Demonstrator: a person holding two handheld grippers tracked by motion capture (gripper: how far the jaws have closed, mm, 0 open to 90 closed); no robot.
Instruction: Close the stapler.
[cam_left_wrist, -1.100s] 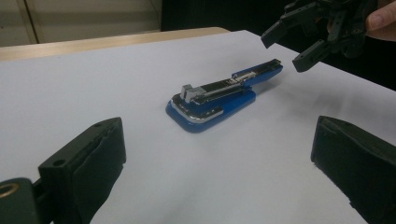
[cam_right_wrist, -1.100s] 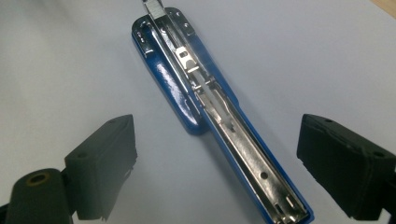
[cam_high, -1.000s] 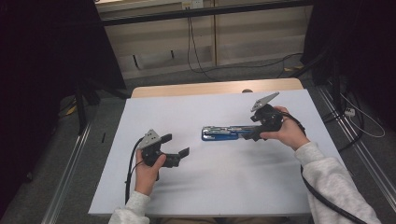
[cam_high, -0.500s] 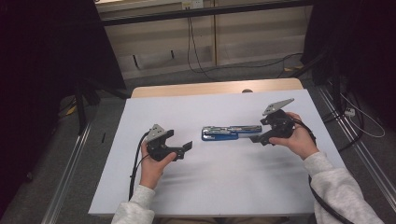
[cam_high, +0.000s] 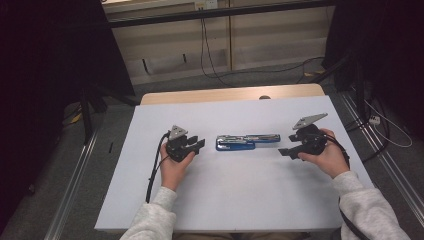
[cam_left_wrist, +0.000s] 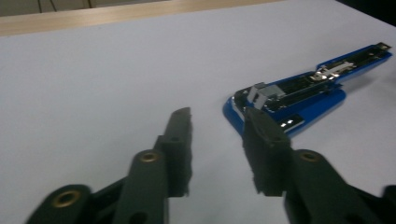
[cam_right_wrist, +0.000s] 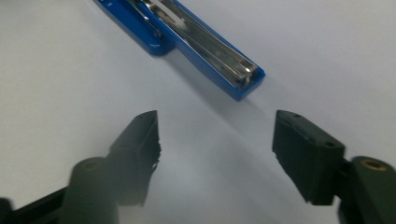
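Note:
A blue stapler (cam_high: 246, 141) lies opened out flat on the white table (cam_high: 225, 190), its metal magazine showing. The left gripper view shows the stapler's (cam_left_wrist: 303, 93) hinged blue end just beyond the jaws; the right gripper view shows the stapler's (cam_right_wrist: 196, 42) long metal end ahead. My left gripper (cam_high: 200, 145) rests just left of the stapler, open and empty, with its own left gripper (cam_left_wrist: 217, 140) a little short of the hinge. My right gripper (cam_high: 283, 151) hovers to the stapler's right, apart from it, open wide, and my right gripper (cam_right_wrist: 215, 140) holds nothing.
A wooden strip (cam_high: 225, 93) runs along the table's far edge. Beyond it lie cables (cam_high: 210, 55) on the floor and dark stands at both sides. Metal rails (cam_high: 70, 200) flank the table.
My right gripper has drawn back to the right, off the stapler's end, and stands open. My left gripper has moved up and right, closer to the stapler's left end.

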